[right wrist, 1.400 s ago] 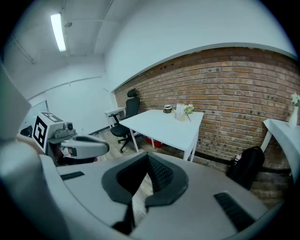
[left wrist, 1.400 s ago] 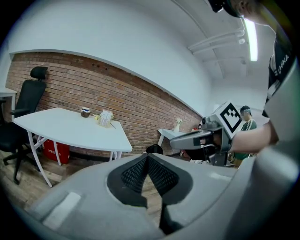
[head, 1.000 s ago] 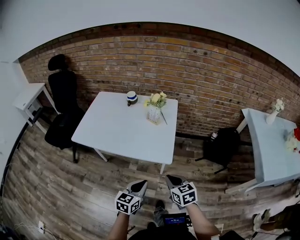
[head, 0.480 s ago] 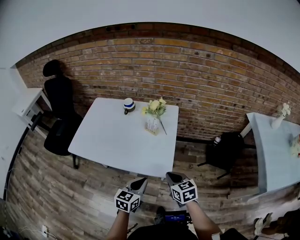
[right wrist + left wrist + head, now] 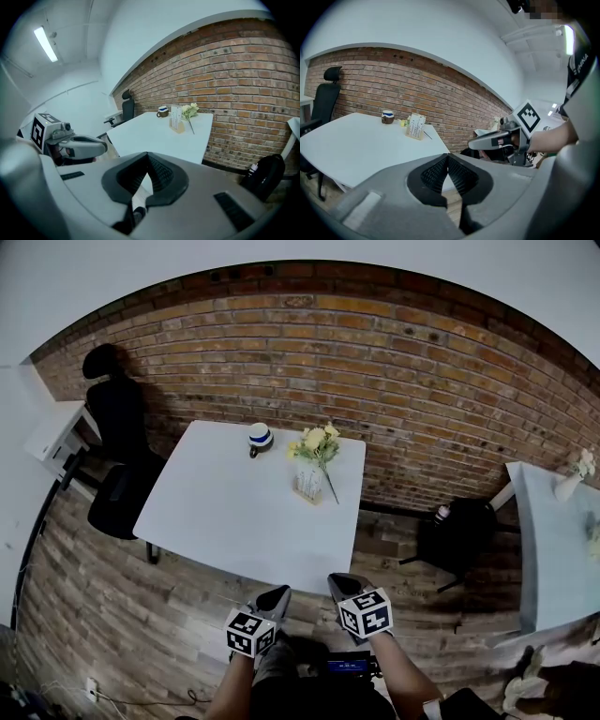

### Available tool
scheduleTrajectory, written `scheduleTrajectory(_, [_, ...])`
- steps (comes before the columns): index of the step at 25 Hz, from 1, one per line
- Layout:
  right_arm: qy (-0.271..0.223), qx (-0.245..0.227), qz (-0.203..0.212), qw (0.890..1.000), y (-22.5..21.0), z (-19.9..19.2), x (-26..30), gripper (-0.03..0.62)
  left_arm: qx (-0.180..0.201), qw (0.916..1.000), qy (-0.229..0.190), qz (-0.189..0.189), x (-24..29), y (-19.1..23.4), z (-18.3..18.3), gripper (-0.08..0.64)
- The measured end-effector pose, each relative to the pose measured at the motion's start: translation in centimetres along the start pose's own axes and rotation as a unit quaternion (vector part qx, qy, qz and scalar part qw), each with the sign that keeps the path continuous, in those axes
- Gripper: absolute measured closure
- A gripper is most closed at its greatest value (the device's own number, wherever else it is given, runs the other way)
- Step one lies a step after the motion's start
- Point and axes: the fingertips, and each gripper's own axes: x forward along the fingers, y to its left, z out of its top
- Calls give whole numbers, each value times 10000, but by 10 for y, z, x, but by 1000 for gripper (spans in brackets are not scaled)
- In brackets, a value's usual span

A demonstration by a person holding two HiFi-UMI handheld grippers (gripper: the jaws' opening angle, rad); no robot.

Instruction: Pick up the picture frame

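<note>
1. Brick wall [image 5: 394,381] behind, plank floor [image 5: 112,615] below, and one white desk [image 5: 225,512] straight ahead.
2. There's the picture frame [image 5: 308,480], upright near the desk's far right corner. The flowers [image 5: 316,439] are just behind it.
3. The left gripper [image 5: 275,595] has its jaws pressed together with nothing between them. It hangs off the desk's near edge.
4. It's the same for the right gripper [image 5: 343,585]: jaws together, empty, and just beside the left one.
5. My read is that this is the approach step. Nothing has been grasped, and the frame is well apart from both grippers.
6. The next move calls for reaching across the desk toward that far right corner and parting one gripper's jaws. They should then close on the frame without knocking the flowers.
7. The count:
   - one frame
   - one bunch of flowers
   - one cup [image 5: 260,437] by the far edge
   - one black chair [image 5: 119,456] at the desk's left edge
   - one black bag [image 5: 457,535] on the floor
   - two grippers
</note>
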Motion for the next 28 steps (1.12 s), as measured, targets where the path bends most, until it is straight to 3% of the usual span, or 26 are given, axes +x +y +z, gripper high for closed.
scheduleTrajectory(14, [77,319,-570,9978,-39,44,67,584,85,9978,73,-647,65,76,39,548])
scheduleTrajectory(28, [-80,752,-1406,9872,-63,102,138,584,287,9872,349,-1531,120,164,83,548])
